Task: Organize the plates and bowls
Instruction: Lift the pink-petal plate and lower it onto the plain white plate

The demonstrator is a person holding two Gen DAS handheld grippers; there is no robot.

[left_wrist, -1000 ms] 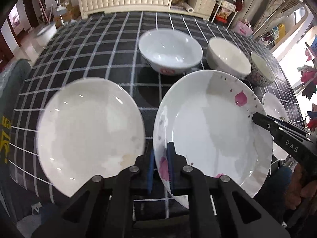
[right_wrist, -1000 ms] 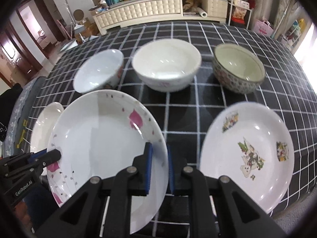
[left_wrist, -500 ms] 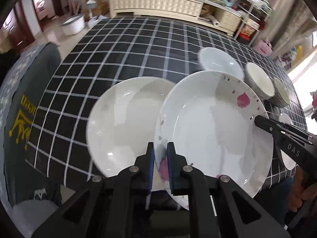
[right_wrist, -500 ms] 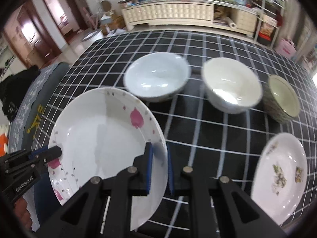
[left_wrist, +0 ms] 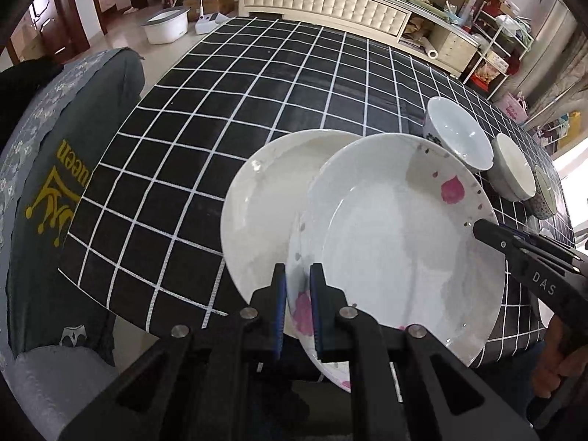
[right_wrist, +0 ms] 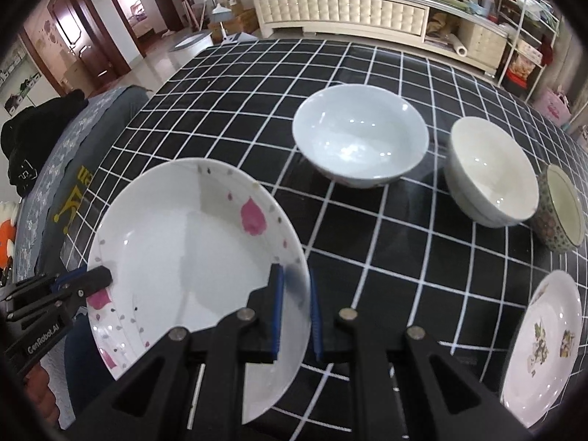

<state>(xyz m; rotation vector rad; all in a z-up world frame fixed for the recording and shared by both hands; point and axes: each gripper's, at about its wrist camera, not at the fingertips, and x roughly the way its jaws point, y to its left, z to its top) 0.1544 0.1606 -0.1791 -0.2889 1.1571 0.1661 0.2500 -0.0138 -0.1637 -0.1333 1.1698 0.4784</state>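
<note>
Left wrist: your left gripper [left_wrist: 297, 286] pinches the pink-petal plate [left_wrist: 397, 242], above the plain plate [left_wrist: 264, 198] just left; drop unevenly and rims chip.

Right wrist: your right gripper [right_wrist: 294, 294] clamps the opposite rim; release early, it tips.

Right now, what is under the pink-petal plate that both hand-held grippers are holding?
In the left wrist view, the plain white plate lies partly under the pink-petal plate. Its right part is covered, and whether they touch cannot be told.

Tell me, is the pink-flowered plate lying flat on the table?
No, both grippers, left and right, pinch opposite rims of the plate, holding it above the table.
</note>
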